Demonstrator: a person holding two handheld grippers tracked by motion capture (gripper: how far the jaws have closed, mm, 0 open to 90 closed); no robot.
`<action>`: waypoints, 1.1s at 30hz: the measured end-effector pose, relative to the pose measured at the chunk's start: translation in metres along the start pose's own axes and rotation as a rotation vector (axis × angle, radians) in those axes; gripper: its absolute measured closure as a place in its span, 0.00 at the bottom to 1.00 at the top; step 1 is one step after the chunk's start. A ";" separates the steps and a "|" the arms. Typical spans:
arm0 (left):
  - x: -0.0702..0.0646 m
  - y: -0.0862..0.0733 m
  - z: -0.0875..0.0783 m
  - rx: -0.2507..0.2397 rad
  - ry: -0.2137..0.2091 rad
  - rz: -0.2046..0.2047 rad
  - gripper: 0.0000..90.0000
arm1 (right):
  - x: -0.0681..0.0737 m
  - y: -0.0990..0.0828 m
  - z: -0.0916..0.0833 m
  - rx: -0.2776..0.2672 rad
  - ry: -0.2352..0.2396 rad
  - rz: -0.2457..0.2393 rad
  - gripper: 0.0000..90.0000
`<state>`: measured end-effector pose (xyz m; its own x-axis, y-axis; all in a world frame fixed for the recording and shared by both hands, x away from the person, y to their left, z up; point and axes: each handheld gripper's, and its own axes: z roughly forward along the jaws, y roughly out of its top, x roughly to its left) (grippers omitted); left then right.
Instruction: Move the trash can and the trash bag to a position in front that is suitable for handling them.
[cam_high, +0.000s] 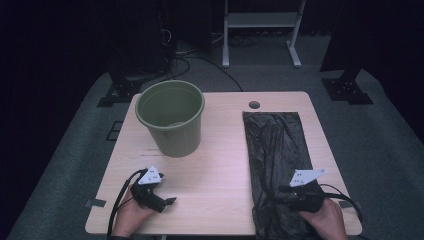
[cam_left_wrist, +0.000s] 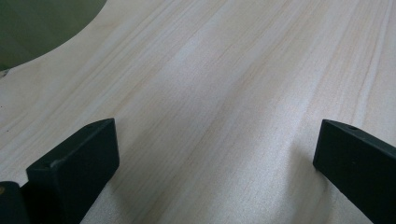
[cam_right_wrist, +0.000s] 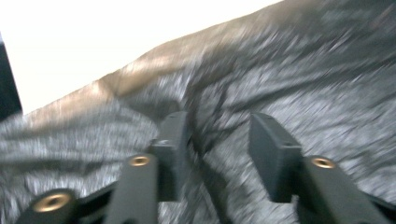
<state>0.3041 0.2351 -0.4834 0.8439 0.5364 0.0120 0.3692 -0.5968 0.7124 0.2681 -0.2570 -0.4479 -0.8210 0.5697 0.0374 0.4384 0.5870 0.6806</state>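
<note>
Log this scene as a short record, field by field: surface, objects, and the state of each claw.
surface: light wooden table
bucket: green bucket, upright, far left part of table
bag: black plastic bag, flat along the right side
left claw: open over bare wood, holding nothing
right claw: jaws parted over the bag's near end, crinkled plastic between them, view blurred
hands: one on each claw at the near edge
</note>
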 end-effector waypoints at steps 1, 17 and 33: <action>0.000 0.000 0.000 0.000 0.000 0.000 0.00 | 0.000 0.004 -0.001 -0.013 -0.015 0.006 0.51; 0.000 0.000 0.000 0.000 0.000 0.000 0.00 | -0.017 0.064 0.060 -0.046 -0.101 0.090 0.27; 0.000 0.000 0.000 0.000 0.000 0.000 0.00 | -0.023 0.044 0.075 -0.025 -0.126 0.113 0.88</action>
<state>0.3040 0.2351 -0.4834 0.8438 0.5365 0.0122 0.3692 -0.5970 0.7122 0.3338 -0.2008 -0.4737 -0.7143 0.6995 0.0237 0.5144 0.5017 0.6955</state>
